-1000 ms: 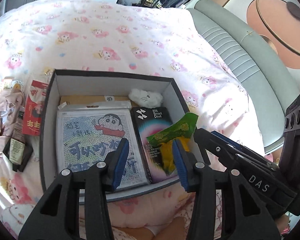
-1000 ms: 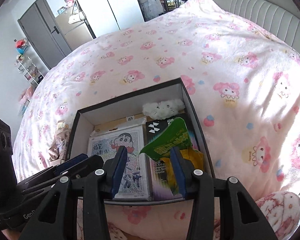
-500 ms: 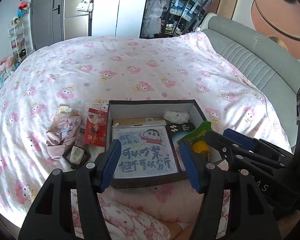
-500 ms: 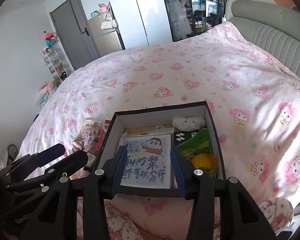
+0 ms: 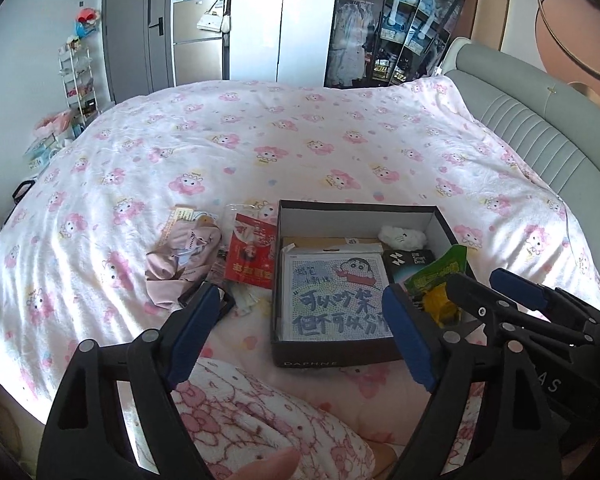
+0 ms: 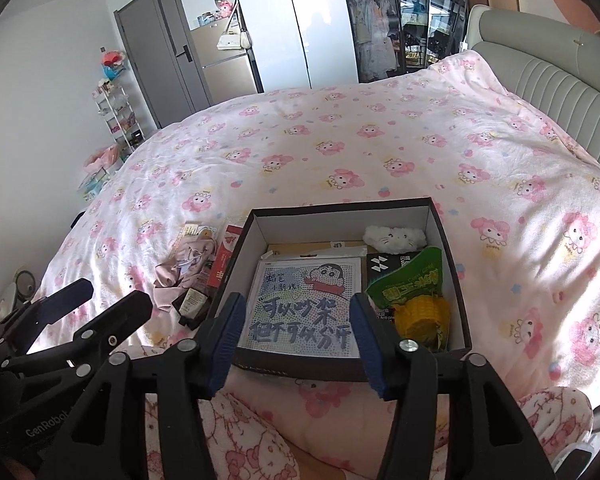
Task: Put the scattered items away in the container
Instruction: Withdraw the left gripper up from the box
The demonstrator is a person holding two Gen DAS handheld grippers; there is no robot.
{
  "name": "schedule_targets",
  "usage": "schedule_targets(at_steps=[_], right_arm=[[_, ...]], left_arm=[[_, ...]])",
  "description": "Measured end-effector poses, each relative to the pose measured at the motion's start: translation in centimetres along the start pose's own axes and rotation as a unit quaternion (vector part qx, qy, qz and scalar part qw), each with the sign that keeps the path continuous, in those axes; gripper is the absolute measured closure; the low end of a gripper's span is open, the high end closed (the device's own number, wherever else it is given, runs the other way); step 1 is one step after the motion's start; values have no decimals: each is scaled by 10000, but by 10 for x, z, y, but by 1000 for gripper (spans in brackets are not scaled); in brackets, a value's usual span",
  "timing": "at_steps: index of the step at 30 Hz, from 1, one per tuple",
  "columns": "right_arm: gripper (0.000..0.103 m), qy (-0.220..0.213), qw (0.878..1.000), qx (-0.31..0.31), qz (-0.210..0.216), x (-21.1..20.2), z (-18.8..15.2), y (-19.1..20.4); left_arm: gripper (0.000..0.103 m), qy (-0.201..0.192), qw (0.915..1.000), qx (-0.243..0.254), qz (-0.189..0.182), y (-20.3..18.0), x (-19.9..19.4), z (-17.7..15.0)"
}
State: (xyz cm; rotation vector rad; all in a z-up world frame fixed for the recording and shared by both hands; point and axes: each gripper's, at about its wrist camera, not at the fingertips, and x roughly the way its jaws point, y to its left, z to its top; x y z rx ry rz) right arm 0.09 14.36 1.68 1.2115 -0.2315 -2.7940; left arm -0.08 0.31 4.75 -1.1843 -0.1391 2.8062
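Broadly, the bed (image 5: 300, 152) with its pink cartoon-print cover carries everything; the dark shoe box (image 6: 452, 264) that serves as the container sits open near its front edge. Inside the box: a flat cartoon picture kit (image 6: 300, 308) fills the left part, a black phone-accessory box (image 6: 384, 264) lies beside it, and a green snack bag (image 6: 410, 284) with a yellow corn-shaped item (image 6: 420, 316) lies on top along the right wall; a small white plush (image 6: 394, 237) is at the back. Still scattered on the bed just left of the box: a crumpled pink garment (image 5: 184, 260), a red packet (image 5: 252, 256), and a small dark bottle (image 6: 192, 304) close to the box's near left corner. Left hand-held gripper (image 5: 300, 336): jaws spread fully, nothing between them. Right hand-held gripper (image 6: 296, 340): jaws opening, nothing between them, held over the box's near wall. Judgement: the step in hand is to fetch the next loose item. To do it well, swing the left hand-held gripper toward the pile, take the stiff red packet by one edge, or the bottle across its body, and press lightly into the soft cover so the lower finger gets under. Place flat onto the picture kit, where room remains.
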Motion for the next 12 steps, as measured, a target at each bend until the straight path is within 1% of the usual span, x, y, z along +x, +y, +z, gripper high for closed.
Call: schedule_targets(at_steps=[1, 3, 5, 8, 9, 12], right_arm=[[43, -13, 10000, 25, -45, 0, -1, -2], [42, 26, 9999, 99, -100, 1, -2, -7], [42, 59, 9998, 138, -150, 2, -3, -10], [42, 38, 9998, 171, -138, 1, -5, -15], [41, 45, 9998, 176, -108, 1, -6, -16], [41, 79, 9997, 212, -17, 0, -8, -20]], left_arm=[[14, 26, 10000, -51, -35, 1, 2, 0], [7, 81, 9999, -138, -3, 3, 7, -2], [6, 133, 9997, -194, -82, 4, 9, -3], [2, 204, 9983, -304, -444, 6, 11, -5], [2, 214, 9980, -324, -509, 6, 11, -6], [1, 210, 9984, -235, -463, 0, 12, -7]])
